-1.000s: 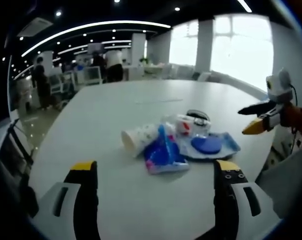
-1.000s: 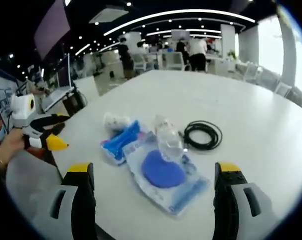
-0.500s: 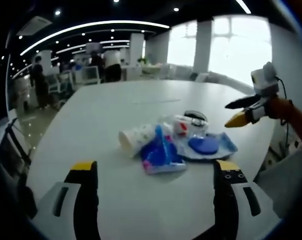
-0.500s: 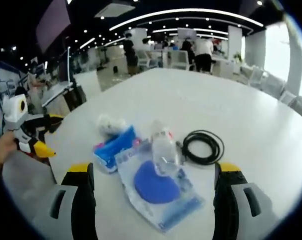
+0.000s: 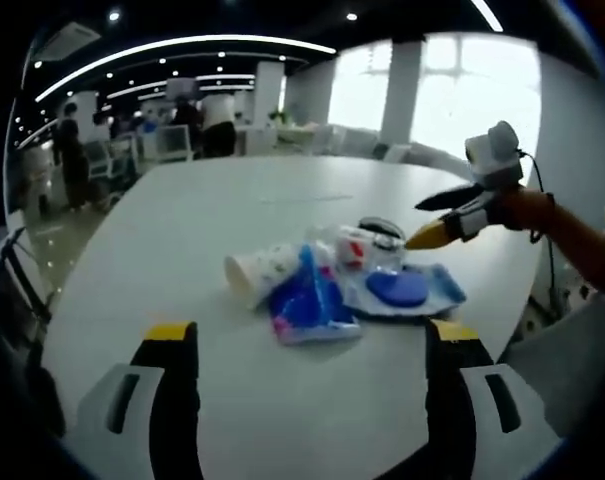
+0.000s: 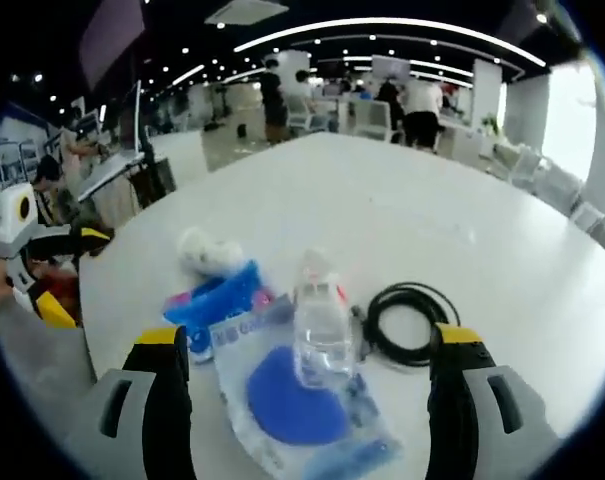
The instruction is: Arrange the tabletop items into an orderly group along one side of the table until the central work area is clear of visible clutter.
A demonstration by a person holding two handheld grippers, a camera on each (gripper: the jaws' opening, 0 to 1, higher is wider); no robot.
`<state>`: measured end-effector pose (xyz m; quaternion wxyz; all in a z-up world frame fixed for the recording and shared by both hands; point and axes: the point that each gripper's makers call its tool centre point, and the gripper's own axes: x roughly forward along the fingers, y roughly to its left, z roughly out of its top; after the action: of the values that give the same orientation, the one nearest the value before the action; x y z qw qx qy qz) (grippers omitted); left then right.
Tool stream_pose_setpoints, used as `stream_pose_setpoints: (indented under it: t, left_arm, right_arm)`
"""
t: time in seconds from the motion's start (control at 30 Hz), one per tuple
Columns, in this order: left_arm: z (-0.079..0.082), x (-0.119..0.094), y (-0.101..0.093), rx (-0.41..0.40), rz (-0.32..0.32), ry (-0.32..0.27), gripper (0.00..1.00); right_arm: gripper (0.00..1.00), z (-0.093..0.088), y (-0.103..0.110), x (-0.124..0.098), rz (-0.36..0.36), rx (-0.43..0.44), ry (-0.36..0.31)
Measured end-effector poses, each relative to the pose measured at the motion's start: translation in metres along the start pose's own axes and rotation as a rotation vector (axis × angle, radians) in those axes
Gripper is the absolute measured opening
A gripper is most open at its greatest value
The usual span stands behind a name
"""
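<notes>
A small pile lies on the white table (image 5: 182,230). It holds a paper cup (image 5: 257,272) on its side, a blue packet (image 5: 307,305), a clear bottle (image 5: 357,245) with a red label, a coiled black cable (image 5: 382,228) and a clear bag with a blue disc (image 5: 402,290). My left gripper (image 5: 310,332) stands open, short of the pile. My right gripper (image 5: 427,218) reaches in from the right, open, above the cable. In the right gripper view the bottle (image 6: 322,320) lies just ahead of the open right gripper (image 6: 307,335), with the cable (image 6: 407,320) right, bag (image 6: 287,385) below, packet (image 6: 217,300) and cup (image 6: 207,250) left. The left gripper (image 6: 67,275) shows at the left edge.
The table's far half (image 6: 402,190) is bare white surface. Its near edge (image 5: 72,330) curves past on the left. Chairs, desks and standing people (image 6: 417,100) fill the room behind. Bright windows (image 5: 472,90) are at the back right.
My right gripper has moved in toward the pile and now hangs over the cable. In its view the bottle and bag have come closer. The items lie where they were.
</notes>
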<state>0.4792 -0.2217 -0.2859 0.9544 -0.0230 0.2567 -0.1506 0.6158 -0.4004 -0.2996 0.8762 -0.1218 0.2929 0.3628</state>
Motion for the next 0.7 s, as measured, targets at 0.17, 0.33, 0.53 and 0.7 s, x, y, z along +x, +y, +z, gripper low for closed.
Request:
stream_pose_setpoints:
  t: [0.17,0.33,0.53,0.7]
  left_arm:
    - [-0.002,0.003,-0.004,-0.009,-0.019,0.01,0.9]
    - [-0.006,0.004,-0.004,-0.012,-0.019,0.027,0.9]
    - [-0.009,0.004,-0.001,-0.015,-0.012,0.036,0.9]
    - [-0.009,0.003,0.0,-0.01,-0.007,0.038,0.9]
  right_arm:
    - [0.99,0.002,-0.004,0.016,0.004,-0.01,-0.003]
    - [0.99,0.001,-0.009,0.034,0.014,-0.003,0.01]
    - [0.95,0.002,-0.012,0.051,0.018,0.013,0.012]
    - [0.89,0.0,-0.019,0.062,0.007,0.02,0.023]
